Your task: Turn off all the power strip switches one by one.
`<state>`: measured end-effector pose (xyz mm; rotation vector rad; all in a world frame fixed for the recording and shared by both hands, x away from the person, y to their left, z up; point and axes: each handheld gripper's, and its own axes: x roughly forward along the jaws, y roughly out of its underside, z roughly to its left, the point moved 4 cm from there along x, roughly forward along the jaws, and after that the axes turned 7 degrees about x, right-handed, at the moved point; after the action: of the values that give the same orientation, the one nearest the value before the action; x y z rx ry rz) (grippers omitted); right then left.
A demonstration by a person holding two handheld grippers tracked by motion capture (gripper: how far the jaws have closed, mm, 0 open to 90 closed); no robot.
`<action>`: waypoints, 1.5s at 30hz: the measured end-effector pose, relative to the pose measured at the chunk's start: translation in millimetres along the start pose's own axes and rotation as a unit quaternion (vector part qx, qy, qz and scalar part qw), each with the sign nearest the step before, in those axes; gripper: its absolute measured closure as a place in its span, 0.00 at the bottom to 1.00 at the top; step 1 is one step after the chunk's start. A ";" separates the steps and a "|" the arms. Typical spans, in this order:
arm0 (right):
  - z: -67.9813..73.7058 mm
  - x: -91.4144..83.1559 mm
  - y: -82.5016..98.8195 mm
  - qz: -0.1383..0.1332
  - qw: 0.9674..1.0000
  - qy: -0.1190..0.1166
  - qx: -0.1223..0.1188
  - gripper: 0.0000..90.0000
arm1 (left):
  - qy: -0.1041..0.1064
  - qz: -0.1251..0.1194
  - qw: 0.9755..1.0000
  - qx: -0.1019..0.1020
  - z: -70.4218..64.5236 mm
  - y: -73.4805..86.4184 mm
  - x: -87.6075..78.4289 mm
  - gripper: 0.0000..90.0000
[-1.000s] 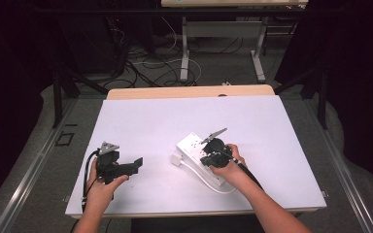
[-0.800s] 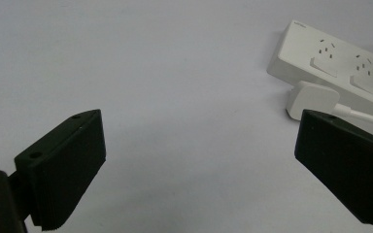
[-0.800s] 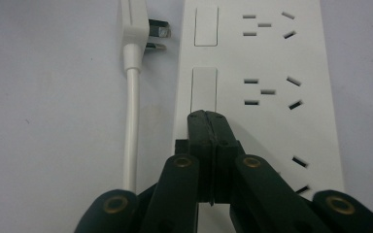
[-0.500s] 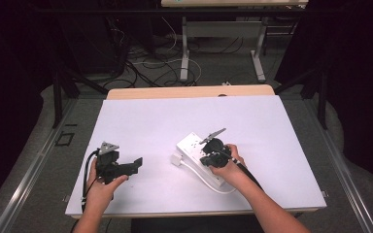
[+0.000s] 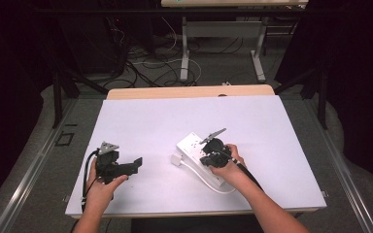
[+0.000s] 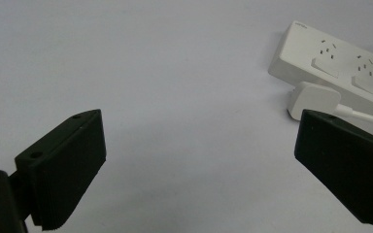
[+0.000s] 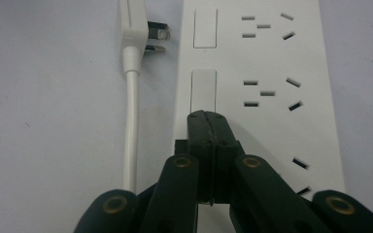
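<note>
A white power strip [image 5: 190, 144] lies on the white table [image 5: 175, 116], right of centre. Its white plug [image 5: 176, 159] rests loose beside it, prongs bare [image 7: 156, 41], and the cable [image 7: 131, 126] runs along the strip's side. My right gripper [image 5: 205, 158] is shut, and its joined tips [image 7: 207, 119] press down on the near end of a rocker switch [image 7: 203, 90] on the strip [image 7: 272, 58]. My left gripper [image 5: 137, 164] is held low over the table at the front left. It is open [image 6: 199, 165] with nothing between its jaws and points toward the strip [image 6: 330, 63] and the plug [image 6: 315, 99].
A wooden strip [image 5: 189, 91] edges the table's far side. Beyond it stand metal table legs [image 5: 184, 48] among loose floor cables [image 5: 141, 63]. Bare white tabletop stretches between the two grippers and across the back half.
</note>
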<state>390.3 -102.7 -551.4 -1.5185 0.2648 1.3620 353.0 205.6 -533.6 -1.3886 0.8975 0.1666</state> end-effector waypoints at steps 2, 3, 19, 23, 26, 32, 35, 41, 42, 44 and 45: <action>-0.2 0.0 0.0 0.000 1.000 0.000 -0.002 1.00 | 0.000 0.000 1.000 0.000 0.0 0.0 0.0 0.05; -0.8 0.0 -0.1 -0.001 1.000 0.001 -0.007 1.00 | 0.000 0.000 1.000 0.000 0.0 0.0 0.0 0.05; 2.4 -4.1 -8.1 -0.008 1.000 0.001 -0.009 1.00 | -0.001 0.000 1.000 0.000 0.7 -0.1 -0.1 0.05; 4.5 -7.3 -12.6 -0.009 1.000 -0.002 -0.017 1.00 | -0.002 0.000 1.000 0.000 0.9 0.0 -0.2 0.05; 5.8 -8.1 -18.0 -0.018 1.000 -0.006 -0.019 1.00 | 0.000 -0.001 1.000 0.000 0.5 0.0 0.0 0.05; 5.1 -9.4 -23.5 -0.016 1.000 -0.006 -0.018 1.00 | -0.002 -0.002 1.000 -0.001 1.0 -0.1 -0.2 0.05; 3.9 -7.7 -27.1 -0.030 0.999 -0.004 -0.013 1.00 | -0.003 -0.002 1.000 0.000 1.1 0.0 -0.1 0.05; 1.1 -4.6 -33.9 -0.031 0.999 -0.011 -0.009 1.00 | -0.002 -0.001 1.000 0.001 0.9 0.1 -0.2 0.05; 1.1 -3.6 -34.6 -0.032 0.999 -0.006 0.001 1.00 | -0.002 -0.001 1.000 0.001 0.9 0.0 0.0 0.05; -0.2 -1.3 -36.0 -0.029 1.000 -0.008 0.000 1.00 | -0.002 -0.002 1.000 0.000 0.9 0.1 -0.2 0.05; 0.0 0.1 -35.9 -0.031 0.999 -0.011 0.005 1.00 | -0.002 -0.002 1.000 0.000 1.0 0.0 -0.3 0.05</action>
<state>416.3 -86.8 -532.6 -1.4898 0.2096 1.3266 353.3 206.6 -533.5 -1.3898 0.8908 0.1661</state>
